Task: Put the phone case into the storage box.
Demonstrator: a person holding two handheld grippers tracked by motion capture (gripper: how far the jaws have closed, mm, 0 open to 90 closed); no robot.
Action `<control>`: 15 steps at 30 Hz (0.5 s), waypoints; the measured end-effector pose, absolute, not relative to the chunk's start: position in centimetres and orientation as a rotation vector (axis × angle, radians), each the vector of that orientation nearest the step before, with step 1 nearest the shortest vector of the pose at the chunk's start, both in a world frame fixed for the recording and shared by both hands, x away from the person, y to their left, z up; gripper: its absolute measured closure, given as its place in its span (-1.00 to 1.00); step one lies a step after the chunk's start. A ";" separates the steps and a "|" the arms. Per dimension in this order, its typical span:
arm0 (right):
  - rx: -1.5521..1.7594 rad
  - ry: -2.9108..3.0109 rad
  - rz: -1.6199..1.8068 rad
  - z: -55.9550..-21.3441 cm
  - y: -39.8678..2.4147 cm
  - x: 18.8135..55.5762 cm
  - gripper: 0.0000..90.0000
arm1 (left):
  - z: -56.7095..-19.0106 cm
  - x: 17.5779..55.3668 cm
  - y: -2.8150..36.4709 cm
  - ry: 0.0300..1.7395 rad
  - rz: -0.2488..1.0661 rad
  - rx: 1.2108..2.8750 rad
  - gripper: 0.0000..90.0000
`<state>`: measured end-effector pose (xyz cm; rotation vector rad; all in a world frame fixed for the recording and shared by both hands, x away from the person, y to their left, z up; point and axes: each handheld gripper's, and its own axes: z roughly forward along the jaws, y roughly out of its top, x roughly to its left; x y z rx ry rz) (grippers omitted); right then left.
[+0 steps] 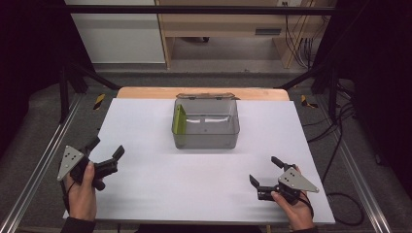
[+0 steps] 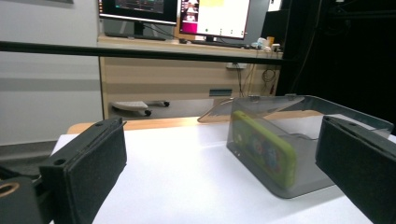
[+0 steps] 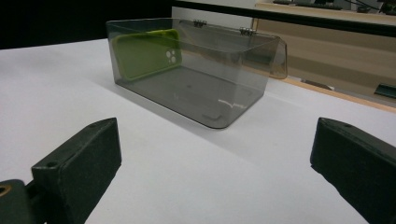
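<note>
**Both hand-held grippers spread, box untouched**

Left hand-held gripper (image 1: 106, 148) lower left of frame, jaws spread, empty. Right hand-held gripper (image 1: 265, 171) lower right, jaws spread, empty. Both over white tabletop (image 1: 145, 189), well apart from smoky clear box (image 1: 206, 137) at centre. Green phone case (image 1: 180, 119) stands upright against box's left wall, lid open behind.

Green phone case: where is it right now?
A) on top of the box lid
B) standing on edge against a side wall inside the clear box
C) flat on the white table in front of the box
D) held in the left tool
B: the green phone case stands on edge against one end wall inside the clear box, whose lid is open; both tools are apart from it.
</note>
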<state>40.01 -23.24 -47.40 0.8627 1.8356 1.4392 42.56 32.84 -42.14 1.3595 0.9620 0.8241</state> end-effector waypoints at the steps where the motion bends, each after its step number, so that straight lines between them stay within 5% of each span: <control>1: 0.860 1.835 1.438 -47.4 -23.2 40.0 -0.95 | -42.3 42.5 33.0 0.968 0.824 1.356 -0.96; 15: 0.860 1.835 1.429 -47.4 -23.2 40.0 -0.95 | -43.2 41.7 33.5 0.962 0.819 1.354 -0.96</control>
